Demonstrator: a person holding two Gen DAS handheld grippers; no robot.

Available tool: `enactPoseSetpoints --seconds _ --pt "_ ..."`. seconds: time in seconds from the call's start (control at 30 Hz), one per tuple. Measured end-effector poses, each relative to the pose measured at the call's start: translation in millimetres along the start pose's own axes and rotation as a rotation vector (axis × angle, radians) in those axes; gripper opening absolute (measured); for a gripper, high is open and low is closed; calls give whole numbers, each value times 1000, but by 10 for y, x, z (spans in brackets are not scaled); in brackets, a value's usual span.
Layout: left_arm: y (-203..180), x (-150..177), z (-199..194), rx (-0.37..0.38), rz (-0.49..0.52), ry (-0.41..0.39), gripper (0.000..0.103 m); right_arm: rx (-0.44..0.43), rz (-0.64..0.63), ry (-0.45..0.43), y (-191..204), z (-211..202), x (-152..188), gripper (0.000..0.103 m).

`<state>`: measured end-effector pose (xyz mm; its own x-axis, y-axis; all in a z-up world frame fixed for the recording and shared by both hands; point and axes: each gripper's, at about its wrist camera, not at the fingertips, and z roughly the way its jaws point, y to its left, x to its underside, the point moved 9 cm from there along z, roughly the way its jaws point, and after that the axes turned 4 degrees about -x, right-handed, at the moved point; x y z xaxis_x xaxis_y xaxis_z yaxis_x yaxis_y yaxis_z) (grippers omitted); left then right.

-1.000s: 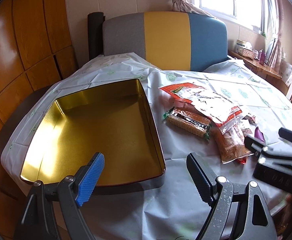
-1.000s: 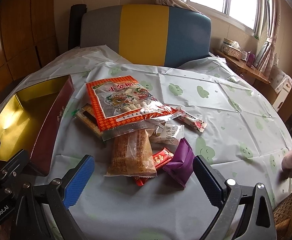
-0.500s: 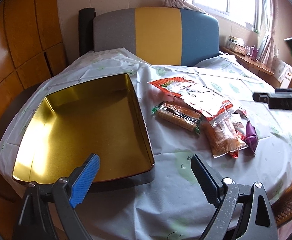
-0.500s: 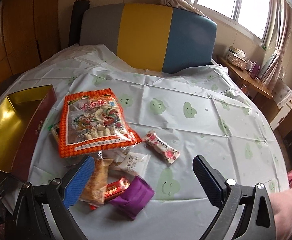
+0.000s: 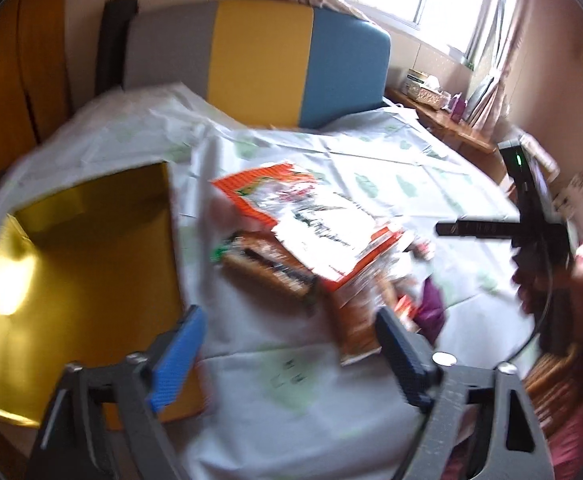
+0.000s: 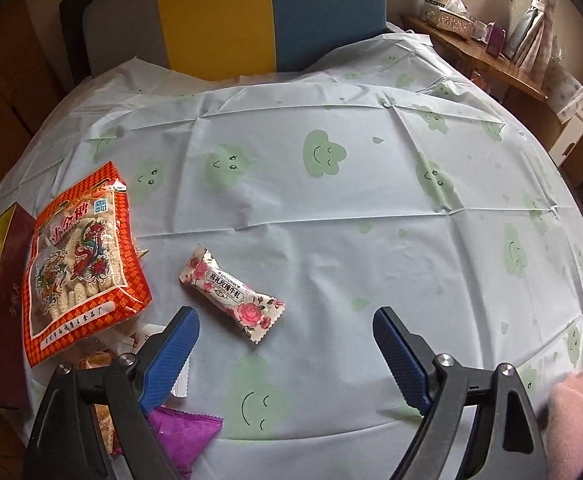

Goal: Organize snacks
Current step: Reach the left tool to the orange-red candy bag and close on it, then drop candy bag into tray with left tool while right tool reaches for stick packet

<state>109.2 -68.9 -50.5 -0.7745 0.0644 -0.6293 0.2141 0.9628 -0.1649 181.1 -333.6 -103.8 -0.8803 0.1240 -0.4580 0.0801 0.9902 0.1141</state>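
Observation:
The left wrist view is blurred. A gold-lined tin point(image 5: 71, 260) lies open at the left, with nothing in it. Right of it sits the snack pile: an orange-red bag point(image 5: 303, 220), a brown biscuit pack point(image 5: 267, 268) and a purple packet point(image 5: 431, 304). My left gripper point(image 5: 289, 320) hovers over bare cloth before the pile, jaws closing with nothing between them. My right gripper point(image 6: 285, 320) hangs over the table, jaws closing. A rose-print candy point(image 6: 231, 292) lies just ahead by its left finger, untouched. The orange-red bag point(image 6: 79, 268) and purple packet point(image 6: 187, 436) lie left.
A round table carries a pale cloth point(image 6: 371, 220) printed with green smiling clouds. A grey, yellow and blue chair point(image 6: 271, 12) stands behind it. A wooden shelf with a tissue box point(image 6: 451, 12) is at the far right. A pink sleeve point(image 6: 579, 412) shows at the lower right.
The right gripper swept to the right over the table, so the snack pile slid to its left and the rose candy now lies in front. The left view swung right. Both jaws narrowed slightly.

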Motion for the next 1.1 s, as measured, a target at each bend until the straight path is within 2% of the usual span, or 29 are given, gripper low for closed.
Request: enactPoseSetpoints --seconds 0.03,0.13,0.33,0.5,0.57,0.6,0.63,0.67,0.7,0.73,0.83,0.9,1.0,1.1 --pt "-36 -71 68 26 -22 14 75 -12 -1 -5 17 -17 -1 90" --pt "-114 -233 230 28 -42 19 73 -24 -18 -22 71 -72 -25 90" --pt "-137 -299 728 -24 -64 102 75 -52 -23 -29 153 -88 -75 90" --pt "-50 -308 1048 -18 -169 166 75 -49 -45 -15 168 -25 -88 90" --pt "-67 -336 1092 6 -200 178 72 -53 -49 -14 172 -19 -94 90" --pt "-90 -351 1100 22 -206 175 64 -56 -44 -14 167 -18 -96 90" --pt "-119 -362 1097 33 -202 174 44 -58 -37 -14 156 -17 -99 90" --pt "-121 -364 1100 21 -195 173 36 -58 -32 -13 147 -15 -100 90" --pt "-121 -387 1087 15 -187 156 15 -58 -29 -11 140 -9 -100 90" --pt "-126 -413 1063 26 -186 140 9 -57 -29 -7 138 2 -99 90" --pt "-120 -468 985 50 -197 112 1 -52 -42 2 154 36 -89 90" --pt "-164 -498 926 34 -151 82 0 -45 -61 15 177 66 -68 90" --pt "-225 -619 783 58 -136 25 0 -42 -88 25 217 93 -45 90" --pt "-216 -798 604 48 -105 -41 0 -41 -102 25 235 95 -34 89"
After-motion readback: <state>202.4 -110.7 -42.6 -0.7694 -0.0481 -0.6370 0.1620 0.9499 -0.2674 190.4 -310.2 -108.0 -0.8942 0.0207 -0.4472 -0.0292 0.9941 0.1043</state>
